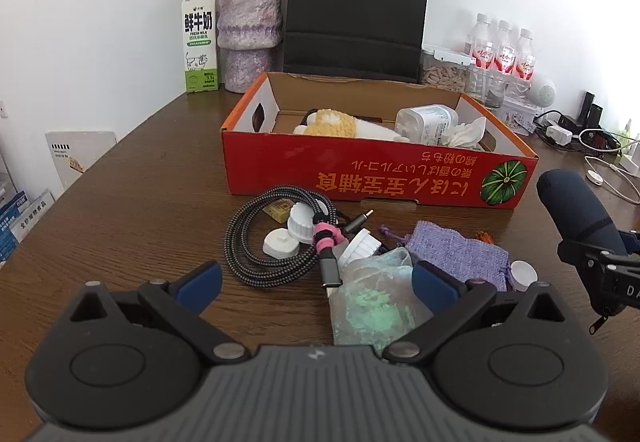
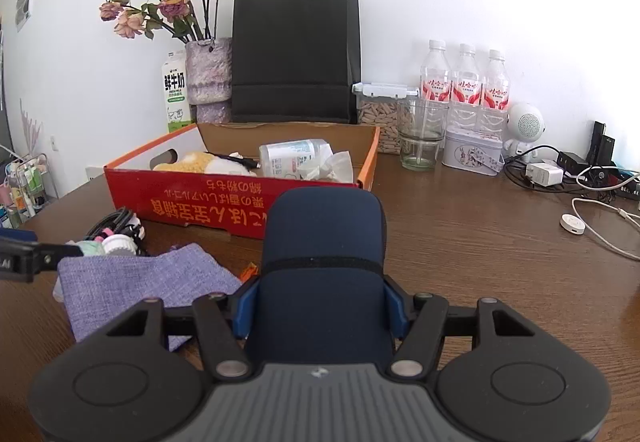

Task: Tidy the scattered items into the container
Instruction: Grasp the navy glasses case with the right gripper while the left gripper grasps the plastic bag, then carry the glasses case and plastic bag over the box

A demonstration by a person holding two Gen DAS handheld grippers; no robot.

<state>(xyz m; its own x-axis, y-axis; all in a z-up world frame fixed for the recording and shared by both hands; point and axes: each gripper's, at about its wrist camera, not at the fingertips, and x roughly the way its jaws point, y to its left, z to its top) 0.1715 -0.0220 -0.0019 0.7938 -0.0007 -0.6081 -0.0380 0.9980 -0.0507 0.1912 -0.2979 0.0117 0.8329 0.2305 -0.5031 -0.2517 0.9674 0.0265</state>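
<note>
Box (image 1: pixel 376 177) part-filled | right gripper (image 2: pixel 320 306) clamps navy case (image 2: pixel 324 242) | left gripper (image 1: pixel 316 282) gapes, empty | cable (image 1: pixel 256 242), pouch (image 1: pixel 456 250), caps remain.

Left claw (image 1: pixel 316 284) agape, right claw (image 2: pixel 320 302) clamped.

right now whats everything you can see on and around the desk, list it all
box: 1, red, mid desk
plush toy: 1, yellow-white, in box
plastic bottle: 1, clear, in box
tissue: 1, white, in box
cable: 1, black braided, coiled before box
caps: several, white, by cable
pouch: 1, purple, right of cable
plastic bag: 1, clear greenish, nearest
paper bag: 1, black, behind box
vase: 1, purple, back left
milk carton: 1, white-green
water bottles: 3, clear
case: 1, navy, in right gripper
left gripper: open
</note>
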